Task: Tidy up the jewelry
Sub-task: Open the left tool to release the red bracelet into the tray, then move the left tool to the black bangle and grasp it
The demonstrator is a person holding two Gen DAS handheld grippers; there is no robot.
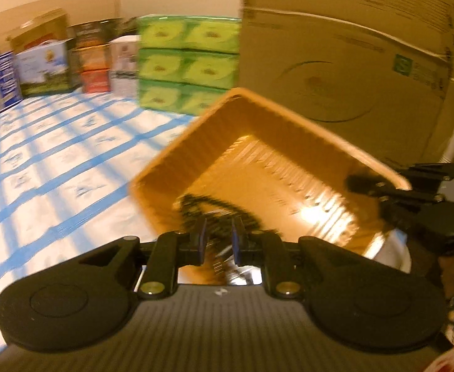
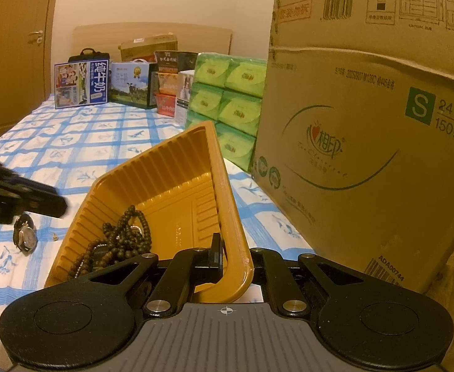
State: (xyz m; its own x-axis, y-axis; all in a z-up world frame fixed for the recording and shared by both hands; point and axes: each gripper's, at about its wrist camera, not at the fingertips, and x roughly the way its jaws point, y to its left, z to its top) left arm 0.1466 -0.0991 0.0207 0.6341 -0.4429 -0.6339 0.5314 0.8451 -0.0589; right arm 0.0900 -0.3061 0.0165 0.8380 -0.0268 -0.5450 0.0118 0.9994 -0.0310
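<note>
An orange ribbed plastic tray (image 2: 177, 183) stands tilted over the bed, and my right gripper (image 2: 234, 260) is shut on its near rim. A string of dark wooden beads (image 2: 124, 235) lies heaped in the tray's low corner. A wristwatch (image 2: 25, 235) with a dark strap lies on the sheet left of the tray. In the left wrist view my left gripper (image 1: 219, 238) hovers at the tray's (image 1: 258, 155) near edge with its jaws a little apart and nothing pinched; the blurred beads (image 1: 214, 204) show just beyond it. The right gripper (image 1: 360, 183) clamps the tray's right rim there.
A blue-checked sheet (image 2: 102, 142) covers the bed. A large cardboard carton (image 2: 366, 139) stands close on the right, with stacked green tissue packs (image 2: 227, 99) beside it. Milk and gift boxes (image 2: 81, 83) line the far end by the headboard. A door (image 2: 19, 46) is at left.
</note>
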